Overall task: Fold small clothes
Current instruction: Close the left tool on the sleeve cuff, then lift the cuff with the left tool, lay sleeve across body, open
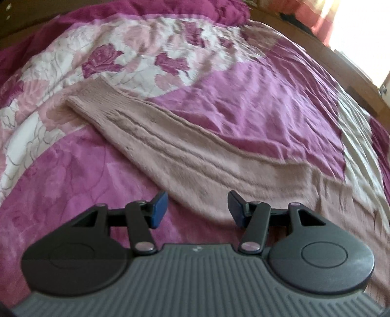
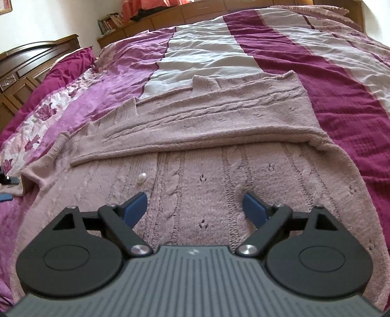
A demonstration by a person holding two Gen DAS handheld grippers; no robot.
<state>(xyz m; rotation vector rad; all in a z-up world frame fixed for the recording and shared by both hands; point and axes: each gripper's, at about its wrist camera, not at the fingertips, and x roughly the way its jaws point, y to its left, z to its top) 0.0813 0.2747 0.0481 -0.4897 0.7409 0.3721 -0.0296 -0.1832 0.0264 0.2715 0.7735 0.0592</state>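
A dusty-pink cable-knit cardigan (image 2: 195, 175) lies flat on the bed. In the right wrist view one sleeve (image 2: 207, 114) is folded across its body, and a pearl button (image 2: 142, 177) shows on the front. In the left wrist view the other sleeve (image 1: 170, 146) stretches out over the bedspread, with its ribbed cuff (image 1: 97, 97) at the far end. My left gripper (image 1: 197, 207) is open and empty just above the sleeve's near end. My right gripper (image 2: 195, 207) is open and empty, low over the cardigan's body.
The bed is covered by a purple, white and rose-patterned bedspread (image 1: 243, 97). A wooden headboard (image 2: 31, 63) stands at the left in the right wrist view, and wooden shelves (image 2: 170, 14) stand beyond the bed. A wooden bed frame edge (image 1: 341, 65) shows in the left wrist view.
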